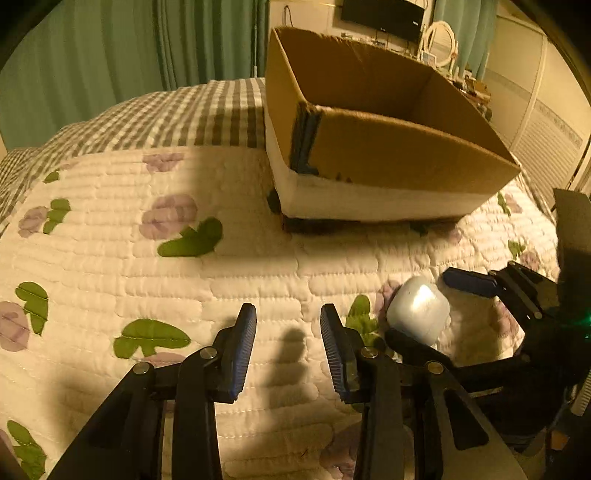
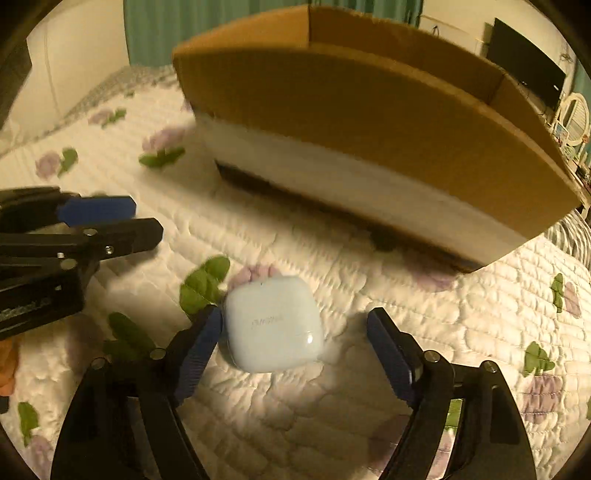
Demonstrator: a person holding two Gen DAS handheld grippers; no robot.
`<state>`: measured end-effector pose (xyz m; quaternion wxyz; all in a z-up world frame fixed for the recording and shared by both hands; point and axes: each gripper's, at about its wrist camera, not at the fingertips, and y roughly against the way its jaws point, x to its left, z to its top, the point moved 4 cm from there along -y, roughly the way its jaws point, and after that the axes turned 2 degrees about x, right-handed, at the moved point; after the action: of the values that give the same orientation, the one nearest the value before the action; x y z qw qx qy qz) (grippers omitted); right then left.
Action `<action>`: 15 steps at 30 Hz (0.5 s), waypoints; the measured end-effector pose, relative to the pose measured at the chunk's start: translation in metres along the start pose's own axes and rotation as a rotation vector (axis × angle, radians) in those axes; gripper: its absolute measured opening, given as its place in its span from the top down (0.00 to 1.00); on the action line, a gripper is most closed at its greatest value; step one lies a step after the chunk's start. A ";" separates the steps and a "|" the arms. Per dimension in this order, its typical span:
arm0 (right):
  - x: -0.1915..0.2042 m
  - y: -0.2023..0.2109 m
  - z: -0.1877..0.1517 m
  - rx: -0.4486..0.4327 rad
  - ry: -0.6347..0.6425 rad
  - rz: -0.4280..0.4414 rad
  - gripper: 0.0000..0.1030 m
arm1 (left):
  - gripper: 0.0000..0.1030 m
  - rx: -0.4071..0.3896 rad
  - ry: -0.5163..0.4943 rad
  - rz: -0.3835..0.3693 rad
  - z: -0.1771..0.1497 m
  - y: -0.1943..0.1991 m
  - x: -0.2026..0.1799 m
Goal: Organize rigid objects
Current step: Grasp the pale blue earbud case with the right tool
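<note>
A small white earbud case [image 2: 272, 324] lies on the quilted floral bedspread [image 2: 332, 406], between the fingers of my right gripper [image 2: 295, 343]. That gripper is open; its left finger [image 2: 201, 343] touches or nearly touches the case, the right finger [image 2: 388, 350] is apart from it. The case also shows in the left wrist view [image 1: 419, 309], with the right gripper [image 1: 424, 306] around it. My left gripper [image 1: 288, 350] is open and empty over the quilt [image 1: 221, 280], left of the case. An open cardboard box [image 1: 388, 122] stands on the bed beyond.
The box [image 2: 369, 122] has a white lower band and brown flaps up. A grey checked blanket [image 1: 166, 118] lies behind the quilt. Green curtains [image 1: 110, 44], a wall TV [image 1: 382, 16] and a dresser with round mirror [image 1: 439, 38] stand at the back.
</note>
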<state>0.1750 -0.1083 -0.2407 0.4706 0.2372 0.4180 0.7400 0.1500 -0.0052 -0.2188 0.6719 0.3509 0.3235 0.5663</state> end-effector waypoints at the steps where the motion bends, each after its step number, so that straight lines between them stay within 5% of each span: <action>1: 0.001 -0.002 0.000 0.005 0.004 -0.005 0.21 | 0.66 0.003 -0.008 0.002 -0.001 -0.001 -0.001; 5: 0.004 -0.004 -0.001 0.009 0.020 -0.022 0.31 | 0.69 0.019 -0.033 0.006 -0.003 -0.004 -0.005; 7: 0.007 -0.002 -0.002 0.004 0.031 -0.008 0.51 | 0.69 0.028 -0.028 0.009 -0.003 -0.005 -0.005; 15: 0.006 0.009 -0.002 -0.015 0.011 -0.013 0.51 | 0.69 0.009 -0.024 0.007 -0.007 0.010 -0.009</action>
<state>0.1660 -0.1056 -0.2343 0.4749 0.2268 0.4167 0.7413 0.1374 -0.0122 -0.2136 0.6721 0.3621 0.3167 0.5630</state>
